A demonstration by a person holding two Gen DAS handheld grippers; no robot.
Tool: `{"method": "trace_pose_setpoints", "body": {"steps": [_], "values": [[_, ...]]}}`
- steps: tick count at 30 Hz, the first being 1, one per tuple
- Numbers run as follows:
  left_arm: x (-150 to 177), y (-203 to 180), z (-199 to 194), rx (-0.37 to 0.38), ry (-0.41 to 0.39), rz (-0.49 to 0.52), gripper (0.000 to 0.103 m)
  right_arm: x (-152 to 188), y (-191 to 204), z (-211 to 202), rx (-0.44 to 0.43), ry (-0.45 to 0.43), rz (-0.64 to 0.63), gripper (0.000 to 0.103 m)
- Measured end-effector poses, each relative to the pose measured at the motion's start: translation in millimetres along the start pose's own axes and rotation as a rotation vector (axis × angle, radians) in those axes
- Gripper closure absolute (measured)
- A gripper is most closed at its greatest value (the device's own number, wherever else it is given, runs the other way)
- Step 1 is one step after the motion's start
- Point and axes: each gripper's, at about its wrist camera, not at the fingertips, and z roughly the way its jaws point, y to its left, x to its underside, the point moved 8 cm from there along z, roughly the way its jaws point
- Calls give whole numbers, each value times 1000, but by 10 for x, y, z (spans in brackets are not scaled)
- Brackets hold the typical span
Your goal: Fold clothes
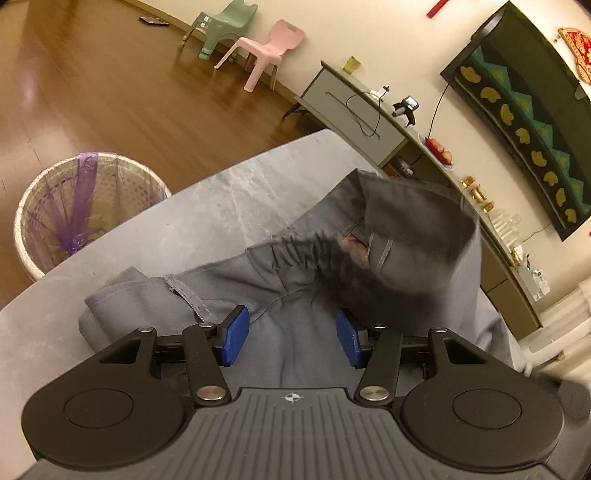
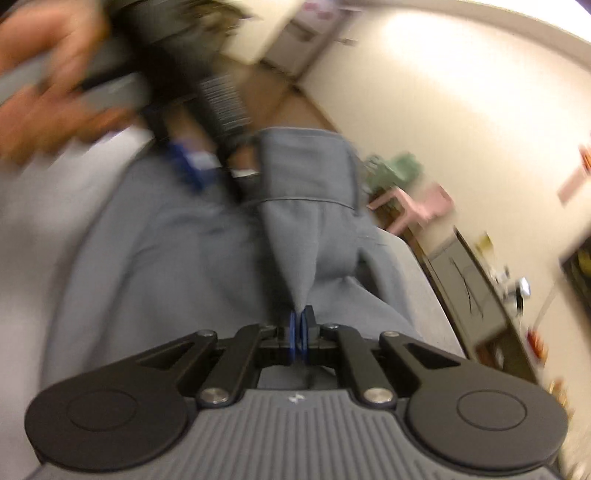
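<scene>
A grey garment (image 1: 295,280) lies crumpled on the grey table (image 1: 184,218), with an elastic waistband bunched near its middle and a raised dark fold at the right. My left gripper (image 1: 292,336) is open just above the cloth, with fabric between its blue pads (image 1: 236,334) but not clamped. In the blurred right wrist view my right gripper (image 2: 300,329) is shut on a pinched fold of the grey garment (image 2: 295,229) and lifts it off the table. The left gripper (image 2: 192,162) and the hand holding it show blurred at the upper left there.
A woven wastebasket (image 1: 85,206) with a purple liner stands on the wood floor left of the table. A pink chair (image 1: 266,51) and a green chair (image 1: 221,26) stand by the far wall. A long sideboard (image 1: 424,147) with small items runs under a dark wall hanging.
</scene>
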Motion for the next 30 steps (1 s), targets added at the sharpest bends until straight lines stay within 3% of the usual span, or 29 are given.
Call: {"method": "trace_pose_setpoints", "body": {"steps": [4,6,7,8,10,11,14,17,20,23,27,29,30], "values": [[19,11,33,-10,4,10,48,-266,-615,177,0,0,257,97],[28,22,51,-18,5,20,48,-294,-866,476,-45,54,393,91],[29,33,61,-26,5,33,48,-250,-977,633,-43,89,448,81],[31,42,70,-35,5,48,48,-148,-1119,760,-9,139,496,62],[48,48,67,-41,5,75,48,63,-1389,945,58,219,603,59],[46,50,51,-39,3,83,48,141,-1500,926,59,210,690,60],[34,49,1,-31,-5,111,48,330,-1706,418,-74,55,1006,61],[7,37,-44,-30,-16,153,46,718,-1712,-264,-87,7,1058,61],[14,104,-2,-51,3,157,47,1566,-1608,-857,-7,145,1073,61],[19,127,-11,-66,7,154,47,2729,-1493,-1666,173,323,1168,61],[143,-82,60,-124,14,226,47,3888,-1518,-3029,424,336,1315,61],[214,-203,106,-156,20,269,47,4487,-1577,-3582,563,361,1394,60],[249,-264,128,-171,23,290,47,4702,-1593,-3700,593,375,1414,60]]}}
